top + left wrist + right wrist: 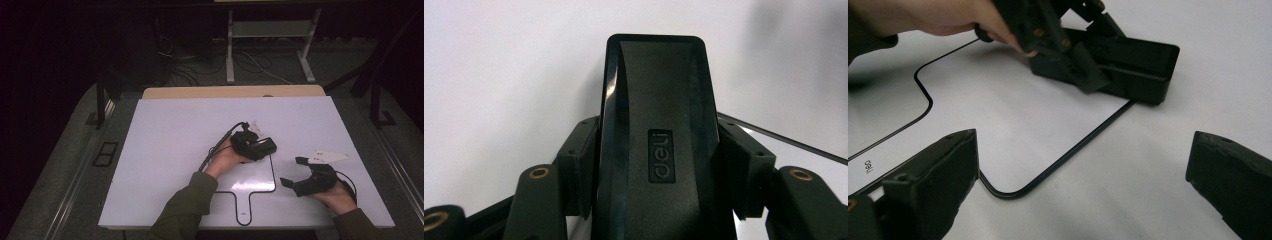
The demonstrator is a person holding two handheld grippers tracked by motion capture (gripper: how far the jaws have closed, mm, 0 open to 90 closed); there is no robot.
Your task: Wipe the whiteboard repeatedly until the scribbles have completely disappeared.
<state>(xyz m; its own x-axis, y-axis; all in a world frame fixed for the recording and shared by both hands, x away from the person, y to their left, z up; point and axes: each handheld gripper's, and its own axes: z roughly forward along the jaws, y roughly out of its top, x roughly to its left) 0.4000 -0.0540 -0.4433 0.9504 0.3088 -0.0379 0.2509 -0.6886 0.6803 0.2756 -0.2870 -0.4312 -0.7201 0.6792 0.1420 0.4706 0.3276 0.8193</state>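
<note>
My left gripper (654, 200) jaws clamp the black stapler (656, 125)'s flanks; rigid, slick plastic, moderately heavy; right gripper (1083, 195) gapes empty.

The word "deli" stands embossed in a small raised label on the black case (659, 145). A tiny print on the white board (998, 130) is too small to read.

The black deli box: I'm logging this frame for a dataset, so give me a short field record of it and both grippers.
object: black deli box, long and rectangular
held by: left gripper, jaws shut on its two sides
place: on the white board, at a corner of the black outline
right gripper: open, holding nothing, low over the board, apart from the box
person: one hand on the left gripper
</note>
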